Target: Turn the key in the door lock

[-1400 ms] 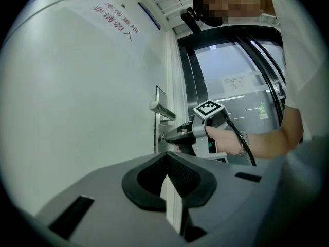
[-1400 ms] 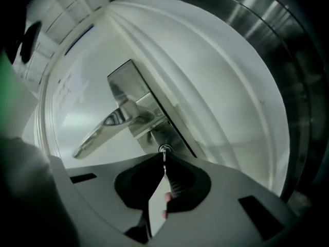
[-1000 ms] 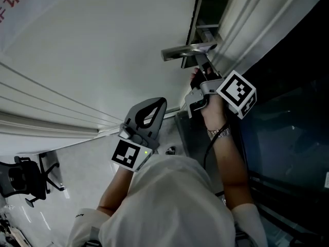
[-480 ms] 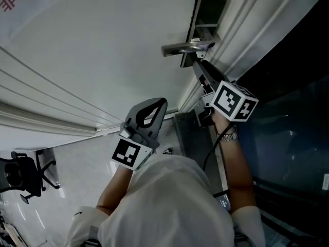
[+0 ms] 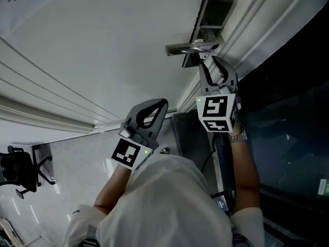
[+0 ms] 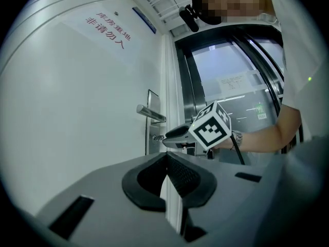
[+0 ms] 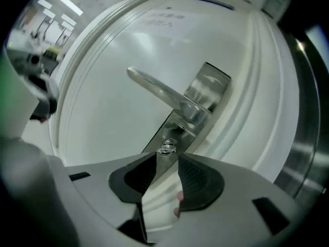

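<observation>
The white door [image 5: 103, 45] carries a silver lever handle [image 5: 187, 49] on a metal lock plate [image 7: 205, 89]. A small silver key [image 7: 166, 147] sticks out of the plate below the handle. My right gripper [image 7: 167, 158] points at it, open. Its jaws have just been opening; the key head sits just past the fingertips, between them, and neither pad presses on it. The left gripper view shows the key [image 6: 157, 137] in front of the right gripper [image 6: 177, 134]. My left gripper [image 5: 150, 113] hangs back from the door, shut, with nothing in it.
The door's moulded frame [image 5: 244, 19] runs to the right of the lock. Beyond it stands a dark glass panel [image 5: 288, 117]. An office chair [image 5: 18, 171] stands on the pale floor at the lower left. Red lettering [image 6: 105, 25] is printed high on the door.
The right gripper has rolled about a quarter turn, so its marker cube now faces the head camera. Its jaws, earlier shut at the key, have opened. The left gripper has stayed put.
</observation>
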`<state>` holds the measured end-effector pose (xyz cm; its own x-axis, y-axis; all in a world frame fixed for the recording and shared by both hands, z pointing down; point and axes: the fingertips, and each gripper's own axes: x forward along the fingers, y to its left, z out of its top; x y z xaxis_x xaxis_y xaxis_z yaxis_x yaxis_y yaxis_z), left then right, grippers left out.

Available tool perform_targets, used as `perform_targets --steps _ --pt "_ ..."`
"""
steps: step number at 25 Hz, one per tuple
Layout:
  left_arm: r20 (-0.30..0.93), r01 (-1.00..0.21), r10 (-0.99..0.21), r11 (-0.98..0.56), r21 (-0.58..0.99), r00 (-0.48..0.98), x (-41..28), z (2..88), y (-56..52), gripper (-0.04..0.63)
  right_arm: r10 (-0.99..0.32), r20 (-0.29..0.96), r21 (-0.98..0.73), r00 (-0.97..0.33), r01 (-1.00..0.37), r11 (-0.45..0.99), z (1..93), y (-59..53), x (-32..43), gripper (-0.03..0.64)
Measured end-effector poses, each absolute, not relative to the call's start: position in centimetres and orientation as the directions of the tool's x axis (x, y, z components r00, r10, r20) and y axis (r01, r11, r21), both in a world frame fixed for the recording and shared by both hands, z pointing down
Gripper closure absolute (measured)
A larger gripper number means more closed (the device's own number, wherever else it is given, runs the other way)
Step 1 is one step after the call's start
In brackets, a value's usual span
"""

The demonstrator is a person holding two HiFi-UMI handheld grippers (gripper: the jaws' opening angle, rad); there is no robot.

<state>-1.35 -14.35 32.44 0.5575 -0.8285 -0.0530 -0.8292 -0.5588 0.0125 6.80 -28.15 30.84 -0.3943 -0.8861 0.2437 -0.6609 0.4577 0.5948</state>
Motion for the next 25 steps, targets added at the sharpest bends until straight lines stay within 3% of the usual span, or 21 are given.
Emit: perform_targets --steps 4,13,20,25 --pt "-0.055 -0.830 -0.830 -0.557 0.018 0.555 -1.6 32.4 -14.5 0.589 -0.936 0.159 0.867 -0.313 -0.409 0.284 30.6 -28.4 6.4 0.508" --pt "-0.048 -0.824 -0.825 -0.565 0.034 0.563 -2.2 32.9 -14.8 0.589 -0.943 0.155 0.974 -0.295 -0.113 0.195 31.1 -29.3 4.8 0.508" --pt "-0.037 -0.825 -0.827 -0.563 0.042 0.562 -3.3 33.2 -15.3 0.589 -0.962 0.109 0.990 -0.250 -0.060 0.128 31.4 -29.9 4.9 0.520" --pt "-0.030 -0.824 -0.826 -0.564 0.051 0.563 -4.0 33.4 -15.8 0.589 -0.968 0.085 0.989 -0.235 -0.100 0.111 31.2 -30.0 4.8 0.526"
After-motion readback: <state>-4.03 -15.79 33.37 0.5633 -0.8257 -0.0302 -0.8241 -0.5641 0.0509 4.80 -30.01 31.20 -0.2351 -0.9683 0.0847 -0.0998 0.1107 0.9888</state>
